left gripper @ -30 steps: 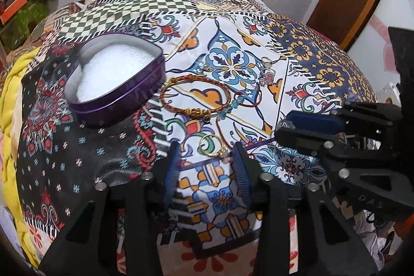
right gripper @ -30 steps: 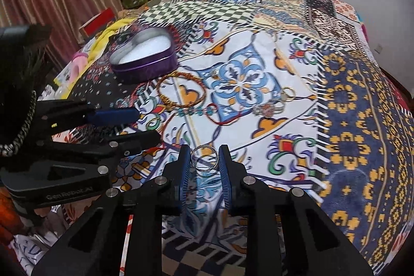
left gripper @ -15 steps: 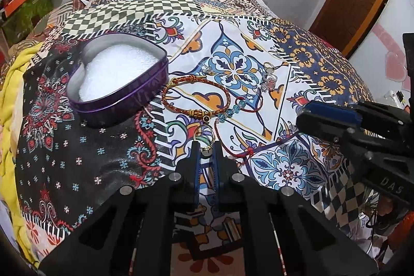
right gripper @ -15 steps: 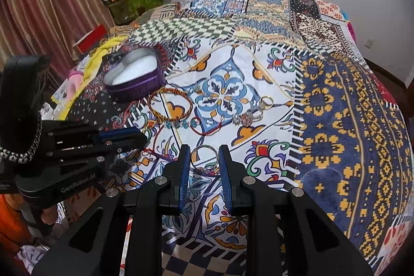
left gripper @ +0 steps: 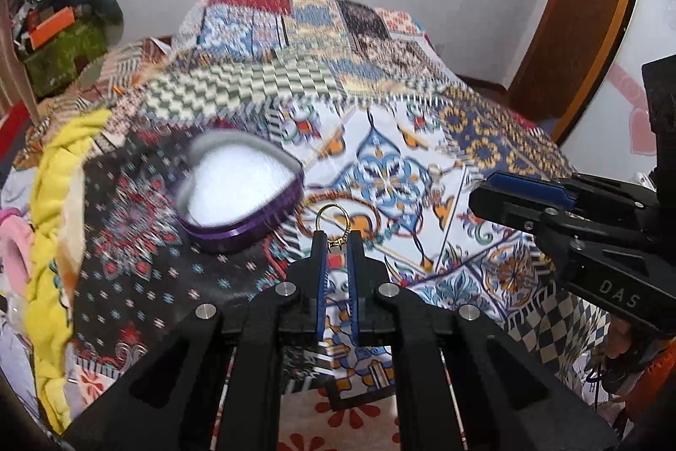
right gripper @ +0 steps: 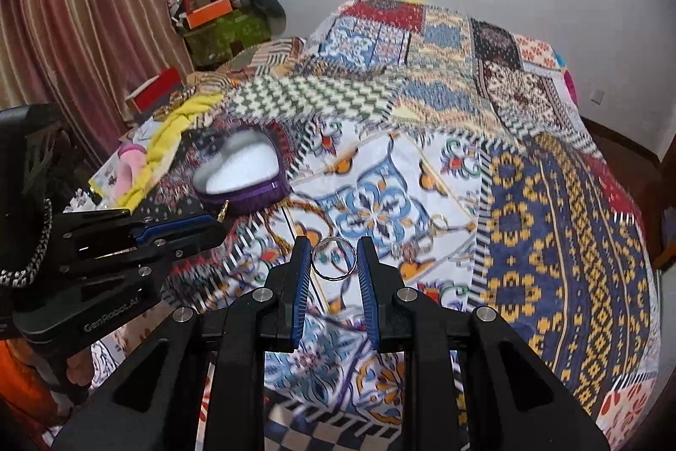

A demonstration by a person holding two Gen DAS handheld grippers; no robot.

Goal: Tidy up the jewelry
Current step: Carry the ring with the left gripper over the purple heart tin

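A: What does the left gripper have?

B: Its jaws are clamped on a gold ring. The ring stands up out of the fingertips, lifted clear of the bed.

A: And the right gripper?

B: Its jaws are pressed in on a silver ring, one pad on each side, and the ring stands upright between them above the patchwork bedspread.

A: Where does the jewelry go?

B: A purple heart-shaped tin with a white lining sits open on the dark patch of the bedspread, just ahead and to the left of the left gripper. In the right wrist view the same tin lies well to the left of the silver ring, beyond the left gripper's tip.

A: Anything else lying on the bed?

B: A red-and-gold beaded bracelet lies just beside the tin, behind the gold ring. Farther right, a small cluster of rings rests on the blue floral patch. They are blurred, so I cannot count them.

A: Are the two grippers touching?

B: No, they are apart, side by side over the near end of the bed.
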